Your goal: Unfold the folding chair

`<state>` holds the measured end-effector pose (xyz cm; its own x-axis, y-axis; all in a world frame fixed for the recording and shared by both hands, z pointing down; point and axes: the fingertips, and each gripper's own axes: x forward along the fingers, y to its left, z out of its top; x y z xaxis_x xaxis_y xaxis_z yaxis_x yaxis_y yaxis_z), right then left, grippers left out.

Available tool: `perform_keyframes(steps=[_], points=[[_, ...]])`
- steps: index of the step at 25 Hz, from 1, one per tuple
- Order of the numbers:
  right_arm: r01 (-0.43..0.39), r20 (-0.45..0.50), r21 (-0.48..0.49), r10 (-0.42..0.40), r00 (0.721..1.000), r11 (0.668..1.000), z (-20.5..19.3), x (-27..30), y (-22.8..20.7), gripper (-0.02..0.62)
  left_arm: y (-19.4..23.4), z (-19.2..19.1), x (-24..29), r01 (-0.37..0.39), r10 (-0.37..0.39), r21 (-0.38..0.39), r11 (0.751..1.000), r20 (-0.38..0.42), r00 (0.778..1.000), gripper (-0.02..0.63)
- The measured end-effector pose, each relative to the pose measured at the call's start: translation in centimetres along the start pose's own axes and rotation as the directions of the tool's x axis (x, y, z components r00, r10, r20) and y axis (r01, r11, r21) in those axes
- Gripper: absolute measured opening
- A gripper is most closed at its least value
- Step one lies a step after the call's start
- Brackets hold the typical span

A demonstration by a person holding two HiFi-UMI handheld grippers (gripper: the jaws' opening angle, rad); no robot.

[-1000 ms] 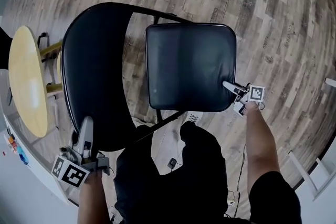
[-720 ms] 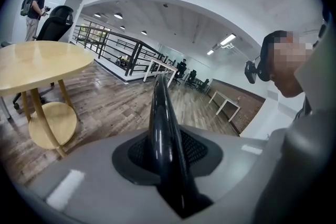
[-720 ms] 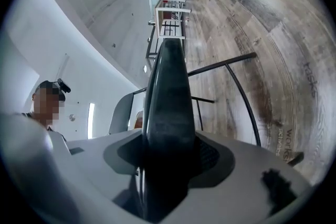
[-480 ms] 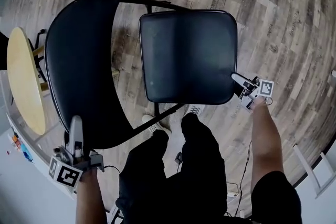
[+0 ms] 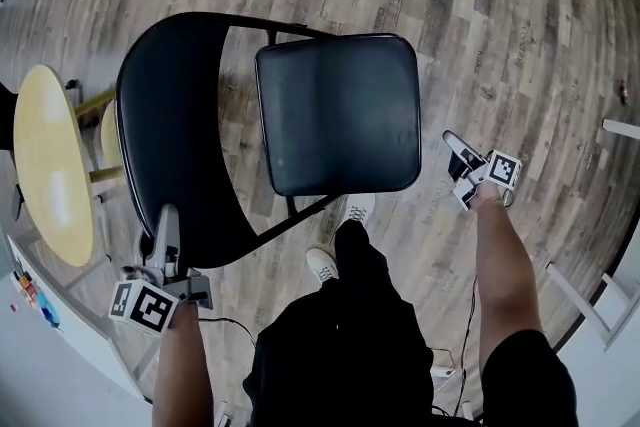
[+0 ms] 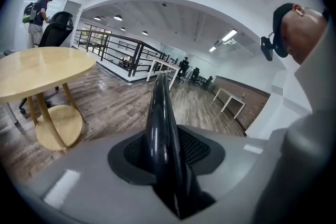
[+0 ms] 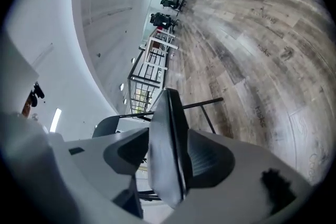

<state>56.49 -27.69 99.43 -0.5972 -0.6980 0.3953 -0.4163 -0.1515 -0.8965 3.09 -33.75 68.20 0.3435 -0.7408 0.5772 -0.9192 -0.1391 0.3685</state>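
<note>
**Operator:** Where is the folding chair point(image 5: 300, 120)?

**Technician:** See the head view. It stands on the wood floor point(image 5: 500, 5) with the seat point(image 5: 350, 100) facing up. The backrest point(image 5: 170, 125) is to the seat's left in the picture, near the round table point(image 5: 45, 165).

**Operator:** What does the head view leave unsettled?

**Technician:** The jaw state. The left gripper view shows the backrest's black rim between the jaws of the left gripper point(image 5: 167, 220). Those jaws have just been opening and stand apart, with a dark gap beside the rim at its base. The right gripper view shows the right gripper point(image 5: 452, 143) with its jaws together and nothing between them. Beyond them a chair frame tube point(image 7: 202, 103) crosses the view.

**Operator:** And the arm pose?

**Technician:** The left forearm point(image 5: 180, 365) rises from the bottom edge, and its gripper points along the backrest's near rim. The right forearm point(image 5: 500, 255) is extended. Its gripper points toward the seat's near right corner and is apart from it.
</note>
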Motion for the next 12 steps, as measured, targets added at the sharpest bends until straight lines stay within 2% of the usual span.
perform_keyframes(steps=[4,8,12], points=[[-0.097,0.047,-0.023,0.098,0.994,0.995,0.1,-0.2,5.3,0.238,-0.4,0.2,-0.2,0.002,-0.002,-0.034,0.999,-0.021,1.0,0.175],[-0.188,0.078,-0.03,0.19,0.979,0.982,-2.2,-0.3,10.6,0.238,-0.9,0.1,-0.9,0.053,-0.053,-0.003,0.999,-0.003,0.999,0.219],[-0.265,0.103,-0.072,0.271,0.957,0.962,-4.6,-1.5,16.3,0.238,-1.0,0.3,-2.0,0.094,-0.092,-0.043,0.995,0.045,0.995,0.241]])
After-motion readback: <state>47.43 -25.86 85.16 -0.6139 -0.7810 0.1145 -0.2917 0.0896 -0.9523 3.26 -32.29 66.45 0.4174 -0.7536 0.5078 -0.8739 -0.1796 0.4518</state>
